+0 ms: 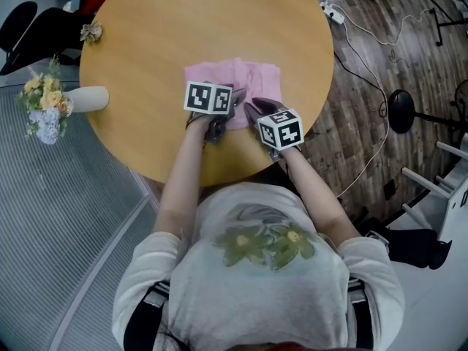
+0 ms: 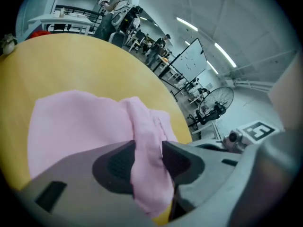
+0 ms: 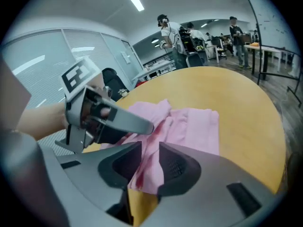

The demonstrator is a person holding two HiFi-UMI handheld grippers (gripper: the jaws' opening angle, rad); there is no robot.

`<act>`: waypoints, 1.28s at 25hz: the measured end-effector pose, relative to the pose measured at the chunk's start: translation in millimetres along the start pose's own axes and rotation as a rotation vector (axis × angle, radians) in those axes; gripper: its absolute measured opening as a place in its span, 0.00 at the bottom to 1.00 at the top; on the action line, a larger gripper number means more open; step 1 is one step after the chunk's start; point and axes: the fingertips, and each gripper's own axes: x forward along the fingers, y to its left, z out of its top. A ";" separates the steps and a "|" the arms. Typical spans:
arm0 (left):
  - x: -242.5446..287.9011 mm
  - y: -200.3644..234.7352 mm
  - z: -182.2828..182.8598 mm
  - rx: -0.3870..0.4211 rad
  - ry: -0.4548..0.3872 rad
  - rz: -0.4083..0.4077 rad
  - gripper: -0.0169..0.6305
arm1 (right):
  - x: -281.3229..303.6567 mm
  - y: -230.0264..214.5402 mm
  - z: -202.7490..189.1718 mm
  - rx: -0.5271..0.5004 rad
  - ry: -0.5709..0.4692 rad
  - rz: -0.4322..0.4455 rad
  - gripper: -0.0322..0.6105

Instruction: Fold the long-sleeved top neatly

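Pink long-sleeved top [image 1: 241,75], folded small, lies by near edge of round tabletop [image 1: 146,35]. Left gripper [image 2: 147,160], jaws half apart, straddles raised fold. Right gripper [image 3: 150,162], jaws narrow, loosely brackets neighbouring fold.

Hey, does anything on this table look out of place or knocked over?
The white vase at the table's left edge appears to lie on its side, its flowers hanging past the rim. The pink top has a bunched ridge down its middle.
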 end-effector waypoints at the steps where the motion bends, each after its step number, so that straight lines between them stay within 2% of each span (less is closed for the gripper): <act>1: 8.9 3.9 -3.9 -0.004 0.006 0.031 0.28 | -2.6 -8.6 0.9 0.019 0.001 -0.010 0.24; 4: 17.4 8.6 -6.2 0.035 -0.018 0.103 0.28 | -7.6 -23.5 14.7 0.063 -0.026 -0.006 0.26; 7: -4.1 -4.7 -0.9 0.053 -0.096 0.093 0.28 | -7.8 -30.6 37.6 0.085 -0.064 0.019 0.26; 9: -21.4 -15.1 -6.6 0.073 -0.121 0.101 0.28 | -0.1 -30.3 53.8 0.079 -0.059 0.060 0.31; 11: -28.8 -24.9 -25.2 0.122 -0.085 0.144 0.28 | 13.6 -28.7 67.4 0.077 -0.024 0.114 0.38; 14: -21.0 -38.0 -65.7 0.209 0.018 0.216 0.28 | 42.4 -34.4 69.2 0.077 0.103 0.140 0.40; 17: -5.6 -44.3 -87.7 0.252 0.047 0.287 0.28 | 64.7 -47.9 54.2 0.064 0.259 0.104 0.40; 19: 6.0 -40.0 -93.3 0.281 0.068 0.350 0.28 | 68.0 -53.2 50.3 0.070 0.309 0.084 0.39; 20: 11.9 -35.5 -95.9 0.296 0.085 0.379 0.28 | 67.0 -53.1 50.8 0.081 0.319 0.083 0.38; 21: 16.6 -30.4 -98.3 0.307 0.101 0.402 0.28 | 65.2 -51.1 52.4 0.093 0.323 0.087 0.31; 23: 19.2 -21.7 -99.7 0.312 0.112 0.428 0.27 | 61.8 -42.0 58.0 0.115 0.318 0.111 0.18; 24: 16.5 -20.3 -97.8 0.305 0.103 0.429 0.27 | 60.1 -36.0 61.9 0.122 0.310 0.128 0.17; 28: -10.3 -28.9 -83.3 0.229 0.002 0.374 0.12 | 47.5 -11.2 82.7 0.120 0.273 0.199 0.14; 32: -47.5 -49.5 -66.5 0.171 -0.081 0.313 0.11 | 24.4 11.3 109.5 0.116 0.241 0.285 0.14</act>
